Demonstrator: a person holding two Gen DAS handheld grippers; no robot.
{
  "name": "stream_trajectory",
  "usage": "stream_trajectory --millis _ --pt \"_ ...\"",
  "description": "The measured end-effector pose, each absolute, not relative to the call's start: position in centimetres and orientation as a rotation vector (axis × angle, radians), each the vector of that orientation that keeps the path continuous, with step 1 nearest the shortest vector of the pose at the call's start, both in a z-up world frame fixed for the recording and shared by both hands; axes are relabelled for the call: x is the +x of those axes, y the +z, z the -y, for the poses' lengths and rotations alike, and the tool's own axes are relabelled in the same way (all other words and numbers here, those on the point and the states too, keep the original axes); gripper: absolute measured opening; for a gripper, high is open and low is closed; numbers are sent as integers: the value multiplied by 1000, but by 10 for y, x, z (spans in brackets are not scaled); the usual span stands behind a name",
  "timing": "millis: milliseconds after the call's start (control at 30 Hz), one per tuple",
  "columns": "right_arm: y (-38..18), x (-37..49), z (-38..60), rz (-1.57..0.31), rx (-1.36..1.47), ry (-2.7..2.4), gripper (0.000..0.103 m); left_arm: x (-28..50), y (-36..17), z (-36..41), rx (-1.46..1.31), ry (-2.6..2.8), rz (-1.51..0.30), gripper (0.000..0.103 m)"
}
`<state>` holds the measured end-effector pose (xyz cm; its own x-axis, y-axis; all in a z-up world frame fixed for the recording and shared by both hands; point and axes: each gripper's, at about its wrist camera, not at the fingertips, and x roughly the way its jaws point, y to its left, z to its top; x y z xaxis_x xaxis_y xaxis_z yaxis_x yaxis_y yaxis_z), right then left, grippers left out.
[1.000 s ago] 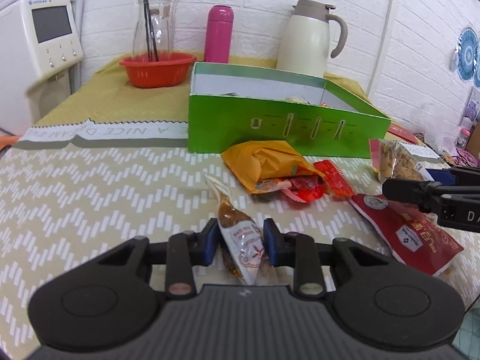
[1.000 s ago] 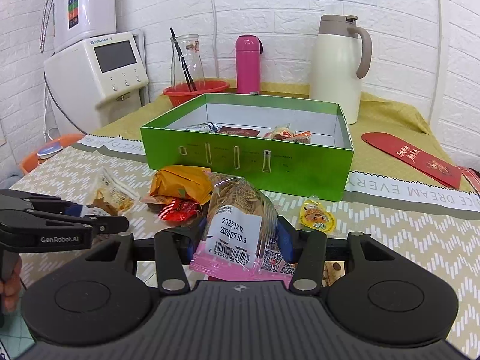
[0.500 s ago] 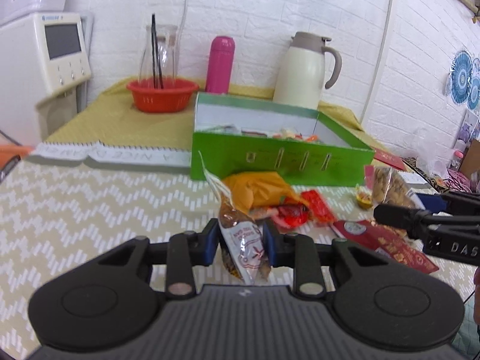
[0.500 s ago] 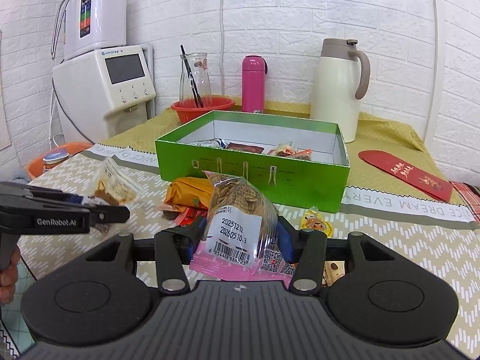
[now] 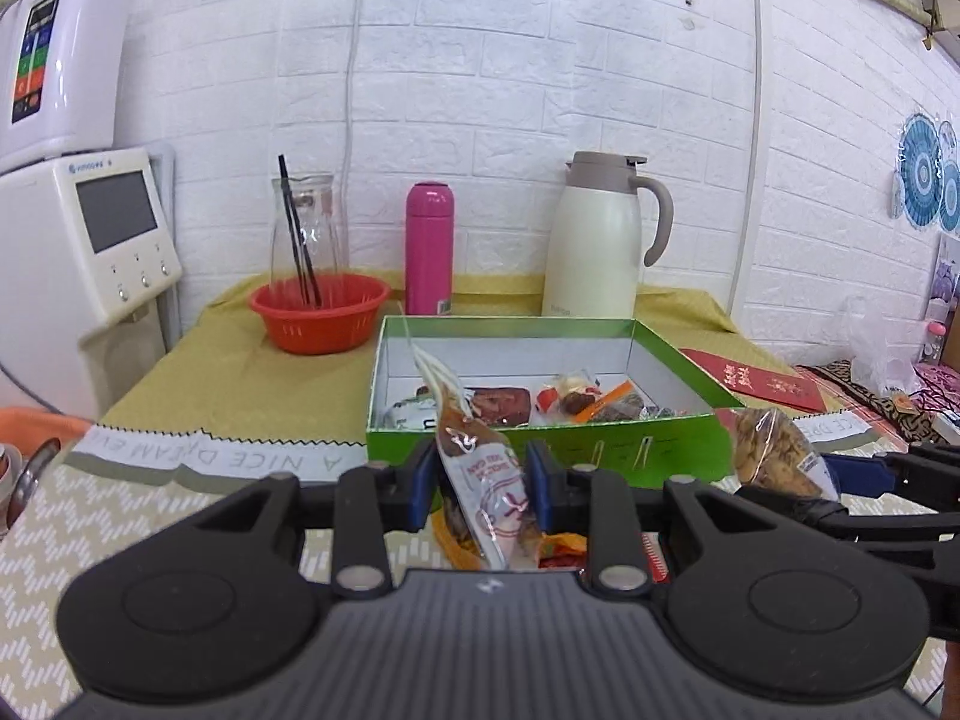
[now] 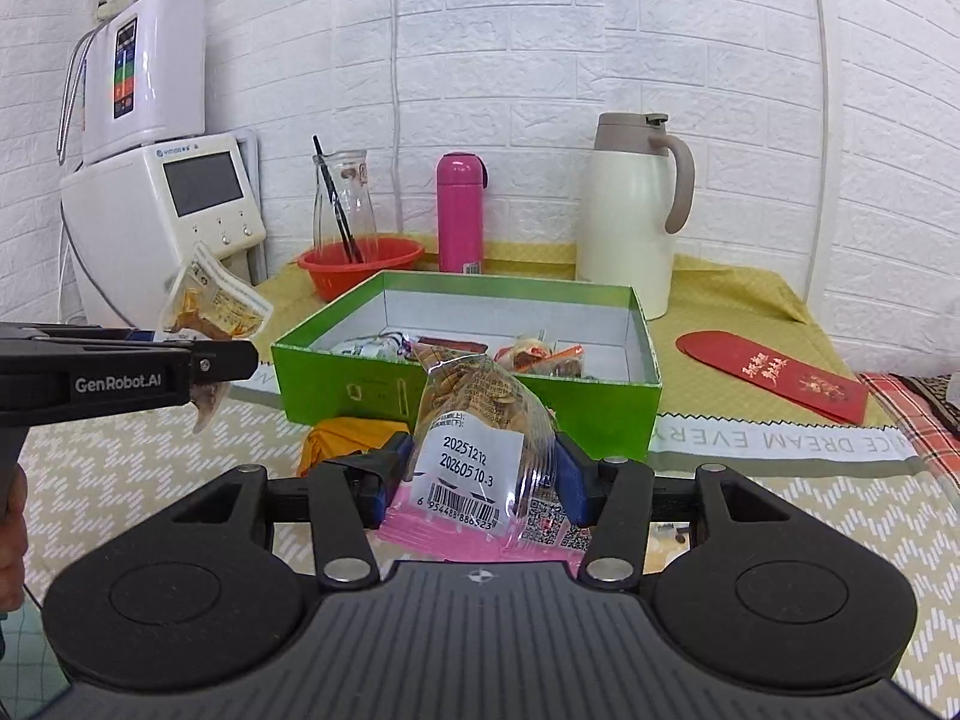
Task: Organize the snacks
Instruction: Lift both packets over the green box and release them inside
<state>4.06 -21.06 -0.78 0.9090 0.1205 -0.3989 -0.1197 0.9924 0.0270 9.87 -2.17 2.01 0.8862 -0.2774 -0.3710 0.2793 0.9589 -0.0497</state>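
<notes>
Left gripper [image 5: 479,483]: blue pads clamped on a small clear snack packet [image 5: 480,468], held upright, clear of the table.
Right gripper [image 6: 480,480]: jaws set wide, pads pressed on both sides of a pink-edged bag of nuts [image 6: 480,438] (date label facing the camera), also off the table.
Green box [image 6: 600,399]: open-topped, directly ahead of both grippers; several wrapped snacks lie inside.
Orange packet [image 6: 336,435]: on the patterned tablecloth [image 6: 840,516], just in front of the box's near wall.
Back of table: red basket [image 5: 318,315] holding a glass carafe, pink flask [image 5: 429,246], cream jug [image 5: 600,240].
Red envelope [image 6: 774,375]: flat, right of the box, well apart.
</notes>
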Motion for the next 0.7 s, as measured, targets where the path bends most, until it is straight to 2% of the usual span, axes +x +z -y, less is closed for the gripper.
stream_trajectory --millis 200,433,700 --pt "3 49 214 -393 -3 129 85 113 27 24 15 -294 -375 28" --pt "29 101 233 -348 21 78 85 165 38 31 8 -287 -358 28" --pt "15 163 240 -399 26 117 85 229 23 54 -9 -315 -421 28"
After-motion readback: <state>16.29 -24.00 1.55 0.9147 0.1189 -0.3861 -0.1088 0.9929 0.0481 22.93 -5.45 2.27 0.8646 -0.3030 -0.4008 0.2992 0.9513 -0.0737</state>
